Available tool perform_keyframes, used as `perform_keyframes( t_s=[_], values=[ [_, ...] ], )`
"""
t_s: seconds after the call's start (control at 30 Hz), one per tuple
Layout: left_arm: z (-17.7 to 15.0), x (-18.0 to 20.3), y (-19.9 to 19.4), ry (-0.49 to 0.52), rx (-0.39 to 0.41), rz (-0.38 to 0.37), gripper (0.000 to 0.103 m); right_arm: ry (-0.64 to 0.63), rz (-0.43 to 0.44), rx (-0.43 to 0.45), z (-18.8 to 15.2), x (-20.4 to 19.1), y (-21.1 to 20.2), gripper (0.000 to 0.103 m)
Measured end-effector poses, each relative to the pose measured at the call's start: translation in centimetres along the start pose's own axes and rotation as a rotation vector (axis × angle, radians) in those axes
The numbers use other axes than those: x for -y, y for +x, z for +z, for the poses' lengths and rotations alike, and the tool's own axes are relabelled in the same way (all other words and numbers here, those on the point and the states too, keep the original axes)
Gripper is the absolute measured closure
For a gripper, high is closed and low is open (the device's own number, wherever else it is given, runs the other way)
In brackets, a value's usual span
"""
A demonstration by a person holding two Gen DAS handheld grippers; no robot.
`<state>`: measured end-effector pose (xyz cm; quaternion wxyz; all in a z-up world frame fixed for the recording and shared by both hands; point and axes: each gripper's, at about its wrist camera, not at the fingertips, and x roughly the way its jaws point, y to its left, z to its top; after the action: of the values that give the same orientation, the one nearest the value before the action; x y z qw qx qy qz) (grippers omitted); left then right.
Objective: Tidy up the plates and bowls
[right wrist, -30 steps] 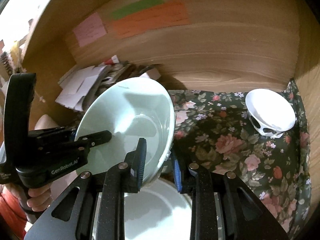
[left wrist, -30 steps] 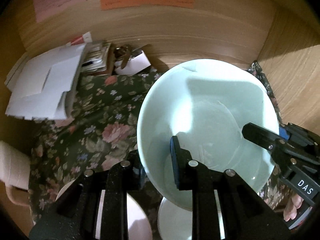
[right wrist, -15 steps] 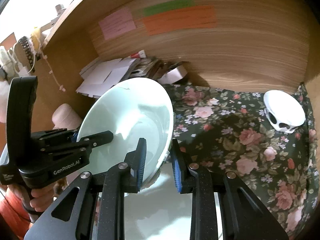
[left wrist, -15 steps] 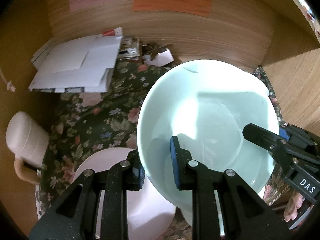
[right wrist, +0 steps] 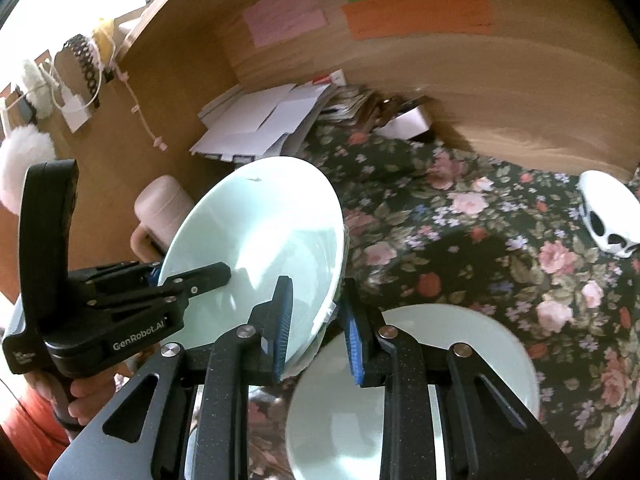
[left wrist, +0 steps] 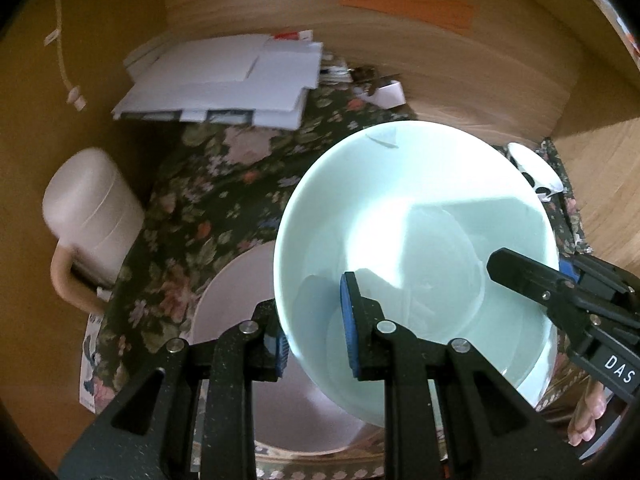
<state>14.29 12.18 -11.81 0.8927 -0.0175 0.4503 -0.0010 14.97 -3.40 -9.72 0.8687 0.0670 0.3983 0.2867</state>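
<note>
Both grippers hold one pale green bowl (left wrist: 420,216) in the air above the floral cloth. My left gripper (left wrist: 316,324) is shut on its near left rim. My right gripper (right wrist: 318,324) is shut on its right rim; it enters the left wrist view (left wrist: 520,276) at the right. The bowl (right wrist: 260,236) is tilted in the right wrist view. A pink plate (left wrist: 240,312) lies below the bowl on the left. A pale green plate (right wrist: 440,360) lies below my right gripper. A white bowl with dark holes (right wrist: 608,216) stands at the far right.
A pink mug (left wrist: 88,216) stands at the left by the wooden side wall. A stack of white papers (left wrist: 224,84) and small clutter (right wrist: 404,120) lie against the back wall. Wooden walls close in the back and both sides.
Both grippers have lifted the green bowl higher and pulled back. More of the pink plate, the mug and the green plate below now show.
</note>
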Motion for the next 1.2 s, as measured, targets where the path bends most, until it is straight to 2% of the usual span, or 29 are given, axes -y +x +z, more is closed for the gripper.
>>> perform_keyframes(
  t_s=[0.6, 0.8, 1.07, 1.2],
  values=[
    [-3.8, -4.4, 1.6, -0.082, -0.061, 0.033, 0.082, -0.012, 0.061, -0.125, -2.2, -2.2, 5.0, 0.081],
    [-4.1, -4.7, 1.9, -0.084, -0.065, 0.038, 0.082, -0.041, 0.049, -0.136, -2.3, -2.8, 5.5, 0.081],
    [-4.1, -4.7, 1.9, -0.074, -0.05, 0.053, 0.082, -0.141, 0.007, -0.156, -2.1, -3.9, 5.4, 0.077],
    [-4.0, -4.7, 1.9, -0.069, -0.044, 0.059, 0.082, -0.142, 0.009, -0.169, -2.0, -3.8, 5.4, 0.076]
  ],
)
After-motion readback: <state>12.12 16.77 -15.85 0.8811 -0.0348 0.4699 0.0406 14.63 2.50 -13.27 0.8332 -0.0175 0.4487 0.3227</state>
